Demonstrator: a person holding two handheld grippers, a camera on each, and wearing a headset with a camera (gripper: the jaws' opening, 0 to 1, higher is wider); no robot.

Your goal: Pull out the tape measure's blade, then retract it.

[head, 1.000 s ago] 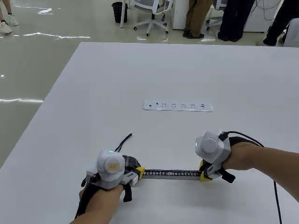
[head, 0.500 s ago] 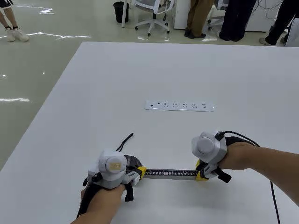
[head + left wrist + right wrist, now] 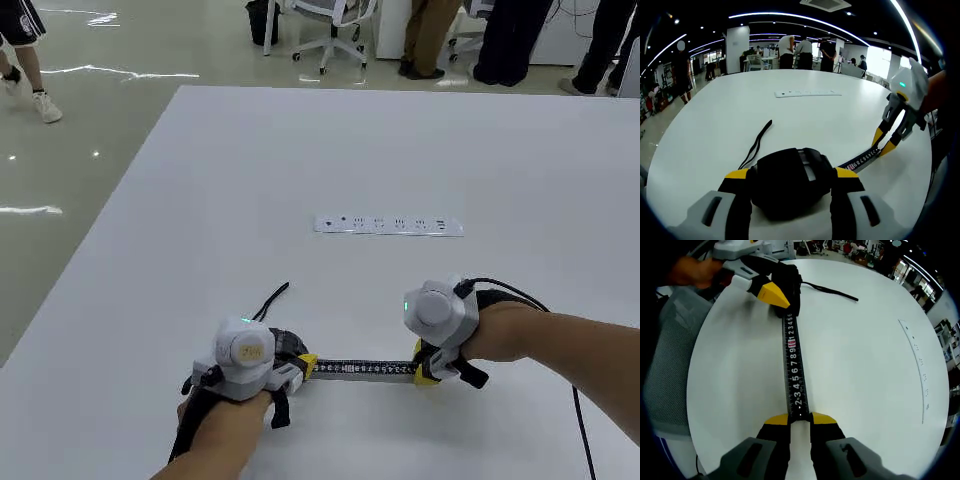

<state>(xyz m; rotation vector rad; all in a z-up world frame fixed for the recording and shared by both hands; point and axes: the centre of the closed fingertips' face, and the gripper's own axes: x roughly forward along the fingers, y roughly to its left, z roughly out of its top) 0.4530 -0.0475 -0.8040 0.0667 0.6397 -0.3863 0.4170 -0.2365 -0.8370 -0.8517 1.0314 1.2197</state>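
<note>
White tabletop [image 3: 300,150] runs under both my grippers: my left gripper [image 3: 792,176] is clamped around the black tape measure case [image 3: 790,192] resting on it, and my right gripper [image 3: 800,419] is pinched almost closed on the tip of the blade [image 3: 793,365]. Between them the blade lies drawn out, low over the surface; the case's black strap [image 3: 756,145] trails aside, and a white power strip [image 3: 388,225] sits well beyond.

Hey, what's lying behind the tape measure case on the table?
Its black wrist strap trails away across the white table, and a white power strip lies farther off. The tape measure case, clamped in the left gripper, hides where the strap attaches.
</note>
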